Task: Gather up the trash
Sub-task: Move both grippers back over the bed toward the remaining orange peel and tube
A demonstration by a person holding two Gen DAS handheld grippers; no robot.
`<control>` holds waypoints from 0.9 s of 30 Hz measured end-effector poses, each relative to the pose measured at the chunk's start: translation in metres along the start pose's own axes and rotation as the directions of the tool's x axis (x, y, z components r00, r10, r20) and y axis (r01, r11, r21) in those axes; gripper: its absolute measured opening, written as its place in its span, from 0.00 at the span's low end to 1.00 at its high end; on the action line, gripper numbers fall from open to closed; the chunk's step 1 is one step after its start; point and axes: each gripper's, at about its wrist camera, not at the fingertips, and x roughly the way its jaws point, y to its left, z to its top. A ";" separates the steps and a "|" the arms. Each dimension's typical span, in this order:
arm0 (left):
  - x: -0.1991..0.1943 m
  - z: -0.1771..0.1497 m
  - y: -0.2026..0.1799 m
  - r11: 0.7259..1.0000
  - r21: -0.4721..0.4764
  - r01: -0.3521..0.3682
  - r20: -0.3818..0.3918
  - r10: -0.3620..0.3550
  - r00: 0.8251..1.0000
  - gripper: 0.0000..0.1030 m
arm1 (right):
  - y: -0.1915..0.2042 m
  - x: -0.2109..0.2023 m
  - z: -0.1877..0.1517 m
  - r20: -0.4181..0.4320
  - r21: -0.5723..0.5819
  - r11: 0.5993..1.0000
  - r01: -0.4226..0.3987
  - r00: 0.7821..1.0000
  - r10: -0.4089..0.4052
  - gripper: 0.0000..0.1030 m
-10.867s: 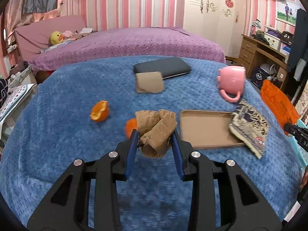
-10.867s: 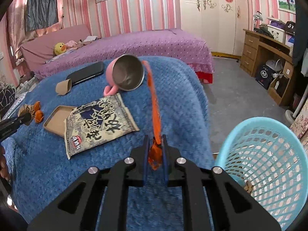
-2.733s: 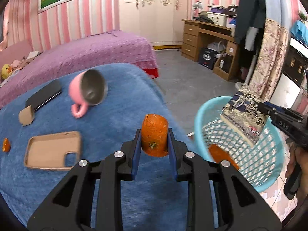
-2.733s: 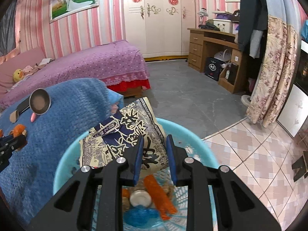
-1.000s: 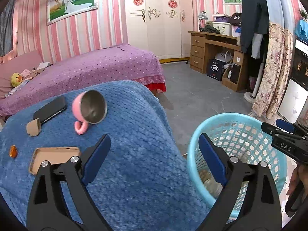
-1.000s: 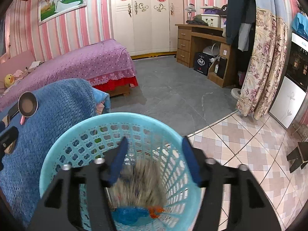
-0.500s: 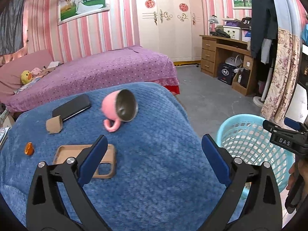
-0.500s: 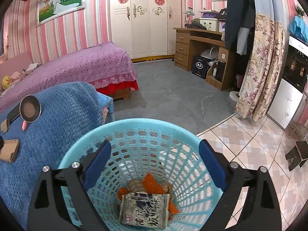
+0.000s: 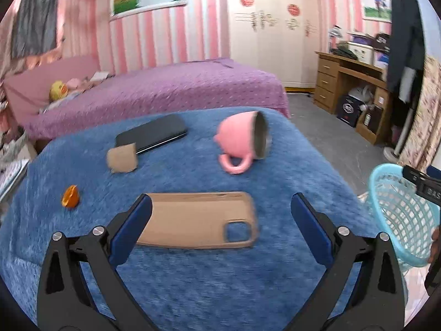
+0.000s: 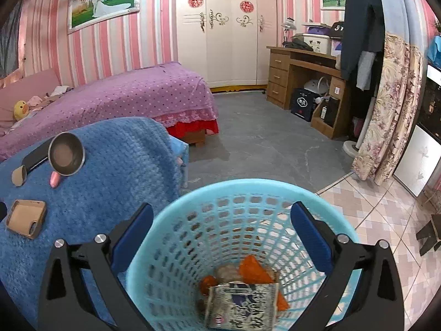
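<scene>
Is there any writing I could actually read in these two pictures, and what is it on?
"DAS": on the right gripper, cut off at the picture's edge.
"5T": on a dark cap on the desk.
Snack packet in the blue basket: large printed characters, too distorted to read.
Red wardrobe decorations: unreadable.

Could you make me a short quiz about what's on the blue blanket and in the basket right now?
1. True or false: the pink mug stands upright.
2. What lies topmost in the blue basket: A) snack wrapper B) phone C) mug?
3. Which trash remains on the blue blanket?

Key:
1. False; it lies on its side.
2. A.
3. An orange peel piece and a brown paper scrap.
</scene>
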 end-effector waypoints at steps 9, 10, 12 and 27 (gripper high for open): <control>0.016 -0.001 0.083 0.989 -0.072 -0.126 -0.041 0.123 0.992 0.94 | 0.045 -0.001 -0.003 0.015 0.003 0.999 -0.034 0.999 0.034 0.95; 0.017 -0.001 0.091 0.988 -0.081 -0.134 -0.044 0.131 0.990 0.94 | 0.054 0.000 -0.004 0.012 -0.001 0.999 -0.048 0.999 0.048 0.95; 0.018 -0.002 0.113 0.982 -0.100 -0.163 -0.048 0.158 0.986 0.94 | 0.065 0.001 -0.006 0.010 -0.014 0.998 -0.062 0.998 0.063 0.95; 0.062 -0.016 0.222 0.961 -0.160 -0.224 -0.185 0.194 0.963 0.84 | 0.170 0.010 -0.010 -0.053 -0.122 0.978 -0.166 0.986 0.161 0.95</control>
